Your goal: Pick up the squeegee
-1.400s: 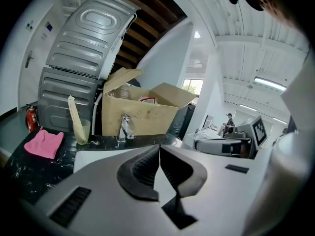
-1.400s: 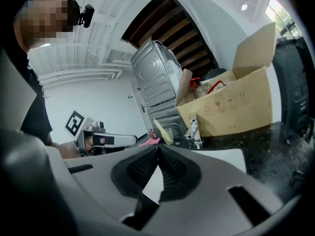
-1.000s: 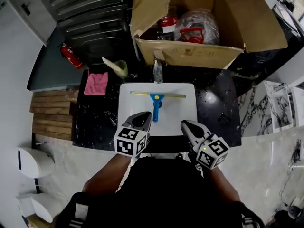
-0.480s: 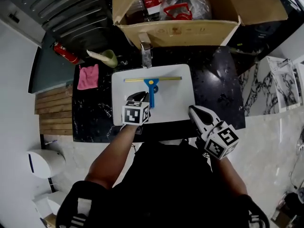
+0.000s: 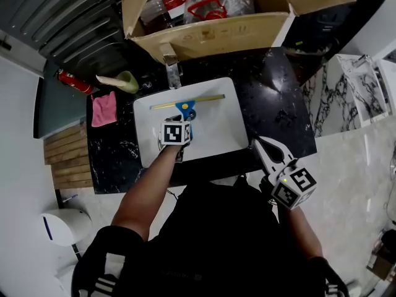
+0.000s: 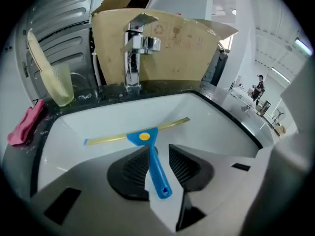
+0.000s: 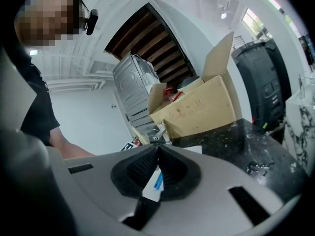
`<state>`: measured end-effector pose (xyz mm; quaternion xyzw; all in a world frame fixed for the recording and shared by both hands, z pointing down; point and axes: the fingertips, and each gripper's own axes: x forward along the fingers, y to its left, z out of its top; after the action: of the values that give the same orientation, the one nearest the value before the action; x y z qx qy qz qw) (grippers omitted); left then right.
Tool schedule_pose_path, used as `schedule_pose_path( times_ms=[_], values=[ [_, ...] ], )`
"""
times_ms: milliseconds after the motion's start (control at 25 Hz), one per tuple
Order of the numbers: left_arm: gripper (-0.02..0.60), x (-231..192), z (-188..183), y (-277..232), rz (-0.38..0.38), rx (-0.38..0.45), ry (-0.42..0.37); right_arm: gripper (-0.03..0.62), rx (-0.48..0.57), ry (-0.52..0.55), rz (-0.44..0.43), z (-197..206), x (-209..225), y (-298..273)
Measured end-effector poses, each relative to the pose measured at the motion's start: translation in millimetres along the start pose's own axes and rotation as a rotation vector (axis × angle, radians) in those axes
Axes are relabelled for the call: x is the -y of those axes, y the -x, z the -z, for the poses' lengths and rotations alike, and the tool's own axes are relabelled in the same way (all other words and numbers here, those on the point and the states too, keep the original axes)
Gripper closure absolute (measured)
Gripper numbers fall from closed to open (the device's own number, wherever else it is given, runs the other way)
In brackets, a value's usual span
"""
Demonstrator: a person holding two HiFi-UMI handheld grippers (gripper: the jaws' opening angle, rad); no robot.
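A squeegee [image 5: 185,107] with a blue handle and a yellow blade lies flat in the white sink [image 5: 216,135], blade towards the faucet. My left gripper [image 5: 180,119] reaches down into the sink over the handle. In the left gripper view the blue handle [image 6: 156,168] lies between the two dark pads [image 6: 133,168] of the left gripper [image 6: 158,149]; the jaws are opening and the right pad stands off the handle. My right gripper [image 5: 258,143] hangs at the counter's front edge, right of the sink, its jaws [image 7: 157,149] shut with nothing in them.
The chrome faucet [image 5: 173,73] stands behind the sink, and an open cardboard box [image 5: 210,33] of bottles and bags behind that. On the black counter [image 5: 281,104] at the left lie a pink cloth [image 5: 104,108] and a green cup [image 5: 124,79]. A red fire extinguisher [image 5: 73,82] lies farther left.
My left gripper has gone down into the sink over the squeegee handle and its jaws have parted. My right gripper has drifted right, off the sink's front edge.
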<state>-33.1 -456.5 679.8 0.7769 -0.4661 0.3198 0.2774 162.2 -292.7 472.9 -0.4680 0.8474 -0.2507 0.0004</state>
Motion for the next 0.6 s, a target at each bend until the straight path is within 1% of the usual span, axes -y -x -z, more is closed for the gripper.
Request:
schedule_pose_path(
  times_ms=[80, 160, 280, 360, 400, 600],
  values=[
    [0.442, -3.7, 3.9, -11.6, -0.003, -0.010, 0.017, 0.585, 0.002, -0.012, 0.022, 1.1, 2.5, 6.5],
    [0.419, -7.9, 8.5, -22.8, -0.004, -0.023, 0.039, 0.585, 0.007, -0.026, 0.051, 1.5, 6.1, 12.2],
    [0.393, -18.2, 18.0, -38.1, -0.009, -0.057, 0.121, 0.585, 0.002, -0.080, 0.076, 1.3, 5.4, 17.4],
    [0.391, -25.3, 23.4, -46.2, -0.016, -0.075, 0.174, 0.585, 0.003, -0.076, 0.094, 2.4, 8.9, 20.4],
    [0.391, -27.8, 25.8, -49.7, -0.021, -0.085, 0.187, 0.585, 0.004, -0.061, 0.105, 3.3, 12.2, 22.1],
    [0.380, -27.8, 34.7, -63.7, -0.024, -0.122, 0.194, 0.585, 0.007, -0.018, 0.145, 5.5, 21.1, 27.9]
  ],
)
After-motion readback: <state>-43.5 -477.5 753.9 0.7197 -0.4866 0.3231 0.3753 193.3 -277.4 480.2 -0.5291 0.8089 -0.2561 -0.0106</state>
